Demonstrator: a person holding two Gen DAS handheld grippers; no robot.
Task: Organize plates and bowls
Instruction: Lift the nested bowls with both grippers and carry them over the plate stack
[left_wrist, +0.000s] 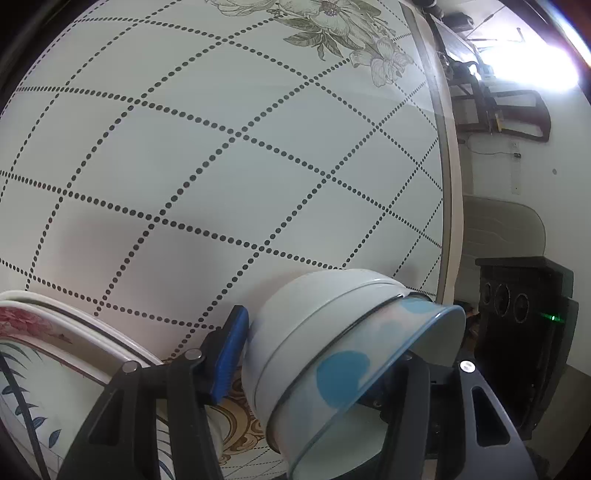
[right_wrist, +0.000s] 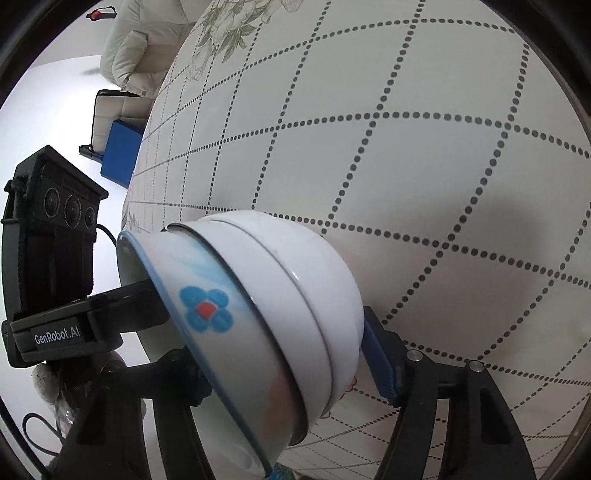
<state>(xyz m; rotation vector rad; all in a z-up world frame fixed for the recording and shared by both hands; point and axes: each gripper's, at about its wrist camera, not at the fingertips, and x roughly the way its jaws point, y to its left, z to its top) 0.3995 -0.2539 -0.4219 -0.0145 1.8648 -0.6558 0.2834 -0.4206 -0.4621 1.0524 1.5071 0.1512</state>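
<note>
The stack of nested white ceramic bowls (left_wrist: 332, 354) tilts over the dotted-grid white surface (left_wrist: 221, 166), between both tools; floral-patterned plates (left_wrist: 55, 354) lie stacked left.

Left gripper (left_wrist: 317, 373): matte black plastic linkage arms w/ slot cut-outs, round silver pivot screws at the joints, one with a cross head. Its visible finger pad (left_wrist: 231, 356) is bright blue, ribbed on the edge. A thin black cable runs along the lower left corner. Right gripper (right_wrist: 284, 354): same black arms, silver screw heads, dark blue pad (right_wrist: 380, 363) (ribbed too). In the right wrist view the left unit's black body carries three round lenses in a row, white "GenRobot.AI" lettering, and a black cable looping below
</note>
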